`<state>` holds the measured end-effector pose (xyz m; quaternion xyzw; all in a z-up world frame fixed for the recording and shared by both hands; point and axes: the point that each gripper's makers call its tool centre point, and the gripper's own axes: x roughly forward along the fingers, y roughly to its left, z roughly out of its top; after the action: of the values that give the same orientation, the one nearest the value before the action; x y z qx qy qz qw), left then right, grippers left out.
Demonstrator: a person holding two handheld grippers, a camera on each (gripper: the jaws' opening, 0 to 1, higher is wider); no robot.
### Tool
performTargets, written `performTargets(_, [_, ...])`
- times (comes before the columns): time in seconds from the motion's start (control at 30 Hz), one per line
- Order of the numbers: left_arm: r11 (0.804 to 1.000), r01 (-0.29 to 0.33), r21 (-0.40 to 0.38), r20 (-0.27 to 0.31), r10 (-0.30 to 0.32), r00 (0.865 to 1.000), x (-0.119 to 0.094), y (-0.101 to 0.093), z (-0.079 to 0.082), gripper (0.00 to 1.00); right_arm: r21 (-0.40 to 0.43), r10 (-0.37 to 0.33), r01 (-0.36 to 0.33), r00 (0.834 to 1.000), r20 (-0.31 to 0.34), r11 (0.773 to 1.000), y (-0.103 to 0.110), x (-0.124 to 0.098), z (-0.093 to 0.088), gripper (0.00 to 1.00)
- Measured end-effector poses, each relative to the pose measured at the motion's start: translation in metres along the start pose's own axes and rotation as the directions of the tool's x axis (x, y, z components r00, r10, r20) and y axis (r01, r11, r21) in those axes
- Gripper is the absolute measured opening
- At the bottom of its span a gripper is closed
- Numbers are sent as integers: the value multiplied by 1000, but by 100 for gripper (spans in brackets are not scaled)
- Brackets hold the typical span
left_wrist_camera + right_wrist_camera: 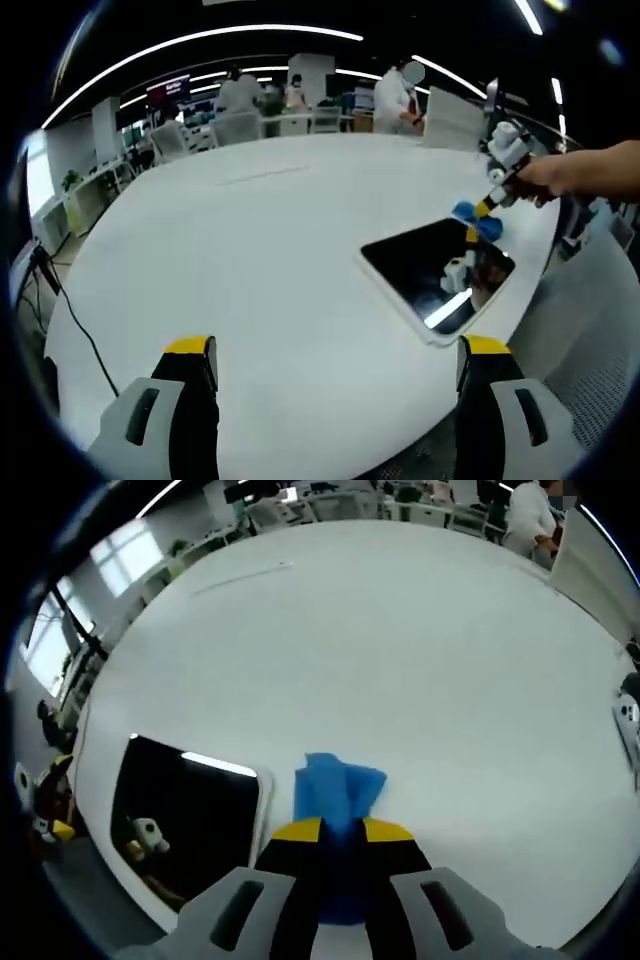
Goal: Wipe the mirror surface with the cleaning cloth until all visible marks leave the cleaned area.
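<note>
Dark, glossy mirror (438, 275) with a thin pale frame and rounded corners, lying flat near the edge of the round white table (260, 270). Reflects a bright strip of ceiling light and small bits of the gripper above it; marks on the glass too small to tell. Blue cleaning cloth (478, 220) bunched up at the mirror's far edge, pinched in the right gripper (488, 205), with a person's hand (560, 178) behind it.

From the right gripper view: yellow-tipped jaws of the right gripper (342, 830) closed narrowly on the cleaning cloth (336, 790), folds poking forward onto the table (400, 640) just beside the mirror (190, 810), not on the glass.

From the left gripper view alone: left gripper (335, 350) held low over bare tabletop, jaws spread wide, nothing between them, well apart from the mirror. Also people (398, 95) standing among desks in the background.
</note>
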<state>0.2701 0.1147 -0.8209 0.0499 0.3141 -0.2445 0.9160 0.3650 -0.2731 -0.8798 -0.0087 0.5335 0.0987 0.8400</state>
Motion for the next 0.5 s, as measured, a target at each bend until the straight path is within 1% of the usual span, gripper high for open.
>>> performTargets(0.07, [1000, 1, 2, 0, -1, 1000, 0, 0, 0, 100, 5, 1, -1, 1000, -3, 1000, -1, 0, 0, 4])
performTargets(0.17, [1000, 0, 1, -2, 0, 1000, 0, 0, 0, 100, 35, 12, -11, 1000, -10, 999, -2, -2, -1, 3])
performTargets(0.27, [1000, -3, 0, -1, 3, 1000, 0, 1, 0, 100, 11, 8, -8, 1000, -21, 1000, -1, -2, -1, 2])
performTargets(0.3, [1000, -3, -2, 0, 3, 1000, 0, 1, 0, 100, -12, 0, 0, 1000, -24, 1000, 0, -1, -1, 2])
performTargets(0.4, [1000, 4, 8, -10, -3, 1000, 2, -1, -2, 100, -37, -17, 16, 1000, -21, 999, 2, -2, -2, 2])
performTargets(0.5, [1000, 6, 13, -10, -6, 1000, 3, 0, -3, 100, -41, -25, 24, 999, -21, 999, 0, -2, 0, 2])
